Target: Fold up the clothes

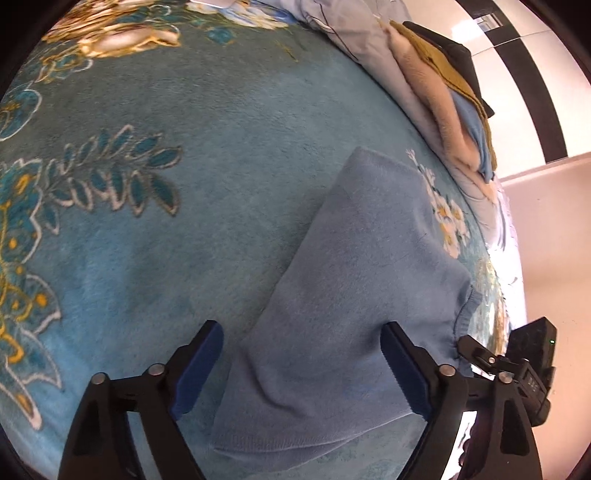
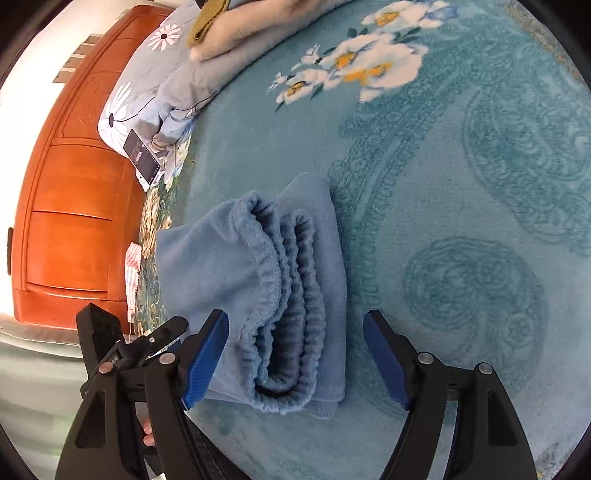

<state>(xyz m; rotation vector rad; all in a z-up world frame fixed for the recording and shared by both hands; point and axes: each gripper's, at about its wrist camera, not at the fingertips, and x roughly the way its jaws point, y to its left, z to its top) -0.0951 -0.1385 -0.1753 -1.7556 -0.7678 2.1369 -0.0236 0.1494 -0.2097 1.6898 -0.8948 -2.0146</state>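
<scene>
Two grippers are in your hands, each seen from its own wrist camera. Your left gripper point(image 1: 303, 365) hovers with its blue-padded fingers point(image 1: 197, 369) spread wide, gripping nothing; the folded blue garment point(image 1: 351, 302) lies beneath and between them on the teal floral blanket point(image 1: 166, 221). Your right gripper point(image 2: 295, 360) is likewise spread wide and empty, its fingers straddling the near end of the same garment point(image 2: 266, 288), where the gathered elastic waistband point(image 2: 291, 314) curls in stacked ridges (the fold exposes several layers). The garment rests flat on the blanket point(image 2: 461, 221) near the bed's edge. At the lower left of the right view, fingertips point(image 2: 147, 434) of your hand show behind the tool.

Farther off, the left view shows a stack of folded clothes point(image 1: 454, 110) (beige, blue, mustard and dark pieces) resting on a pale floral quilt point(image 1: 351, 33). In the right view, a phone point(image 2: 142, 155) leans against that quilt point(image 2: 147, 85), with what seems to be a small red-and-white striped item point(image 2: 132, 266) at the blanket's edge, before an orange wooden headboard point(image 2: 74, 203).
</scene>
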